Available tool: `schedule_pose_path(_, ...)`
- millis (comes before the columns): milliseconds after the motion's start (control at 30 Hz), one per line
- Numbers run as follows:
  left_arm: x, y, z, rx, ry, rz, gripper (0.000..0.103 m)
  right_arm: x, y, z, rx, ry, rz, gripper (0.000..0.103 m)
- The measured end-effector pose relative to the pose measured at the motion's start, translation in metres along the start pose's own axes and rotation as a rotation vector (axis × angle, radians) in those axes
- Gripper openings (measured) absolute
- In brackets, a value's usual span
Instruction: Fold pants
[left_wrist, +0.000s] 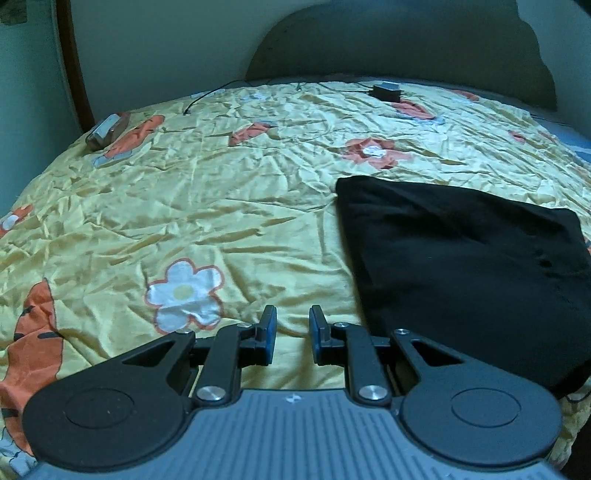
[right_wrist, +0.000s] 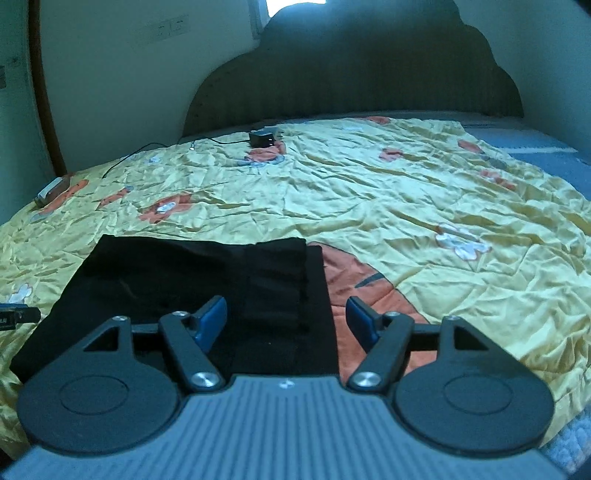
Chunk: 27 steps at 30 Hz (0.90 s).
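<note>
1. Left wrist view, left claw (left_wrist: 292, 334): foreground, lower centre. Black linkage, blue pads. Jaws narrow, a small gap between the pads, nothing in it. It hangs over bare bedspread, beside the garment and apart from it.
2. Left wrist view, black pants (left_wrist: 469, 273): folded into a flat, compact block, lying on the bed to the right of the left claw. The near corner runs behind the claw's right linkage arm.
3. Left wrist view, bedspread (left_wrist: 221, 206): yellow, creased, printed with white and orange flowers. It covers most of the bed.
4. Left wrist view, small dark device (left_wrist: 386, 92): on the far part of the bedspread, near the headboard (left_wrist: 406, 44), with a thin cable (left_wrist: 210, 94) trailing to the left.
5. Left wrist view, small boxy object (left_wrist: 107, 131): at the far left edge of the bed. What it is cannot be told.
6. Right wrist view, right claw (right_wrist: 286, 319): foreground, lower centre. Jaws wide, gripping nothing. The left pad stands over the garment, the right pad over an orange patch of the bedspread (right_wrist: 406, 192); the garment's right edge runs up between them.
7. Right wrist view, black pants (right_wrist: 184, 280): folded, flat on the bed, left of centre, layered edges visible near the right side.
8. Right wrist view, left claw (right_wrist: 18, 316): only a dark tip at the left border, just beside the pants.
</note>
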<state>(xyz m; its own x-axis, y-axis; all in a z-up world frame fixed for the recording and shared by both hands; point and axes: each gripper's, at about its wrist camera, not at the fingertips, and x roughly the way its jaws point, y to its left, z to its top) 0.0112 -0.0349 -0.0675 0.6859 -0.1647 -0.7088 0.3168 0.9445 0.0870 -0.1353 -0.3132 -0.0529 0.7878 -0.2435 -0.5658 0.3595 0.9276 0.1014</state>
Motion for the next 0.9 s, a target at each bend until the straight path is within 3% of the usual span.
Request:
schedule_pose_path(67, 0.000, 0.000, 0.000, 0.009, -0.004, 0.017, 0.020, 0.000, 0.001, 0.002, 0.001, -0.001, 0.000, 0.072)
schedule_pose_path(133, 0.000, 0.000, 0.000, 0.012, -0.010, 0.038, 0.031, 0.000, 0.003, 0.004, 0.000, -0.001, -0.005, 0.073)
schedule_pose_path(200, 0.000, 0.000, 0.001, 0.010, -0.008, 0.044, 0.050, 0.001, 0.005, 0.006, 0.001, -0.003, 0.001, 0.073)
schedule_pose_path(267, -0.002, -0.001, 0.002, 0.015, -0.023, 0.051, 0.064, 0.000, 0.009, 0.008, -0.002, -0.008, 0.012, 0.073)
schedule_pose_path(400, -0.006, -0.006, 0.005, 0.039, -0.048, 0.066, 0.066, -0.001, 0.020, 0.010, -0.023, -0.021, 0.038, 0.076)
schedule_pose_path(667, -0.005, -0.014, 0.012, 0.044, -0.009, 0.045, 0.070, -0.001, 0.021, 0.006, -0.021, -0.018, 0.031, 0.077)
schedule_pose_path(733, -0.007, -0.016, 0.013, 0.041, -0.016, 0.040, 0.075, -0.001, 0.017, 0.003, -0.014, -0.015, 0.026, 0.077)
schedule_pose_path(800, -0.008, -0.017, 0.017, 0.029, -0.009, 0.027, 0.088, -0.001, 0.013, 0.002, -0.007, -0.014, 0.023, 0.077)
schedule_pose_path(900, -0.011, -0.015, 0.022, 0.007, -0.027, -0.012, 0.088, -0.003, 0.010, 0.002, -0.001, -0.022, 0.022, 0.077)
